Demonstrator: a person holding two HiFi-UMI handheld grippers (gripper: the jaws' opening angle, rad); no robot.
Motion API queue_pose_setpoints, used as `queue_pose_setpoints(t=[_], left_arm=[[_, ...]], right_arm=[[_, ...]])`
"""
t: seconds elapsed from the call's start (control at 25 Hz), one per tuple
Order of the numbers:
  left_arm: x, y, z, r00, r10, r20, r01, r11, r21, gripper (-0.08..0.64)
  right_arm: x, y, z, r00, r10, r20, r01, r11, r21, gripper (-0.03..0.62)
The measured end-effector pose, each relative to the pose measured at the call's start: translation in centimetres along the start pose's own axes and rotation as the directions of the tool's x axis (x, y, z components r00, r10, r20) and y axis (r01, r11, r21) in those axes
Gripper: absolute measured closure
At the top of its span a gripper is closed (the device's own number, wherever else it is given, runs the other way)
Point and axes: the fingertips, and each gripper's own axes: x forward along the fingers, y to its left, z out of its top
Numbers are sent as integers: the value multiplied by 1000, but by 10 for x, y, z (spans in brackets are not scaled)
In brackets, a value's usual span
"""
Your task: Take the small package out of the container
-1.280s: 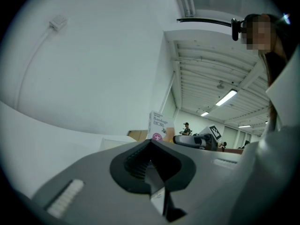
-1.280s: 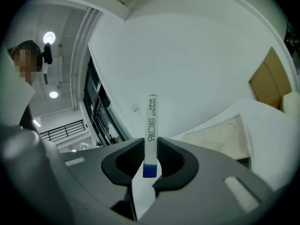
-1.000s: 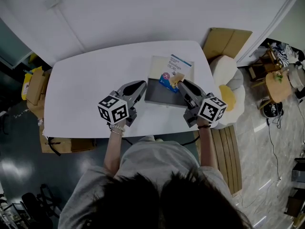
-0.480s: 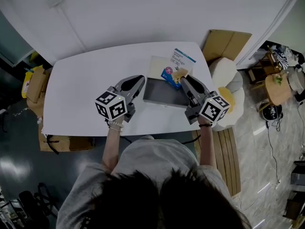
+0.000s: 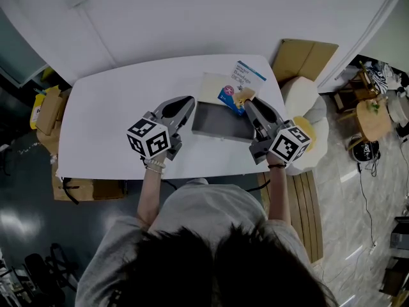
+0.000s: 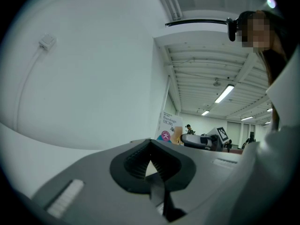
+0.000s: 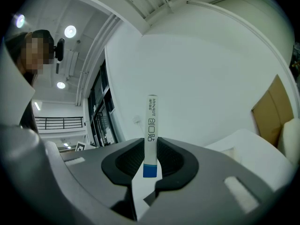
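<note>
1 small package [image 5: 245,77] was held tight in the right claw [image 5: 246,102]. The package was up in the air over the back right corner of the gray box [image 5: 220,125]. I think it was already clear of the box. Its long side ran straight on from the claw tips, away from the person. The right hand had it, so the next move would likely be to carry it off to the side and set it down on the white bench [image 5: 108,107].

The left claw [image 5: 187,105] was at the left wall of the box. Its tips were together, and I could see nothing between them.

The head view showed the flat face of the package, with blue print on it. The right gripper view showed only its thin edge, standing up between the pads [image 7: 131,161]. The left gripper view showed the package far off, just beside the right claw.
</note>
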Motion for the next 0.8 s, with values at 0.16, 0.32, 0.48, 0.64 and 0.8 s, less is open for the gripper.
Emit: queue_pose_setpoints(t=[0.16, 0.32, 0.48, 0.64, 0.8], left_arm=[[6, -3, -1, 1000, -2, -6, 2, 1000, 0, 568], [5, -6, -1, 1000, -6, -10, 6, 1000, -1, 568], [5, -7, -2, 1000, -12, -12, 12, 1000, -4, 568], [8, -10, -4, 1000, -17, -14, 17, 1000, -5, 568], [4, -10, -4, 1000, -16, -15, 16, 1000, -2, 568]], right_arm=[[-3, -4, 3, 1000, 0, 2, 0, 1000, 3, 494], [-4, -1, 4, 1000, 2, 10, -2, 1000, 3, 494], [-2, 1, 2, 1000, 6, 12, -6, 1000, 6, 494], [-3, 0, 1, 1000, 8, -2, -8, 1000, 4, 494], [-2, 5, -3, 1000, 12, -12, -12, 1000, 5, 494]])
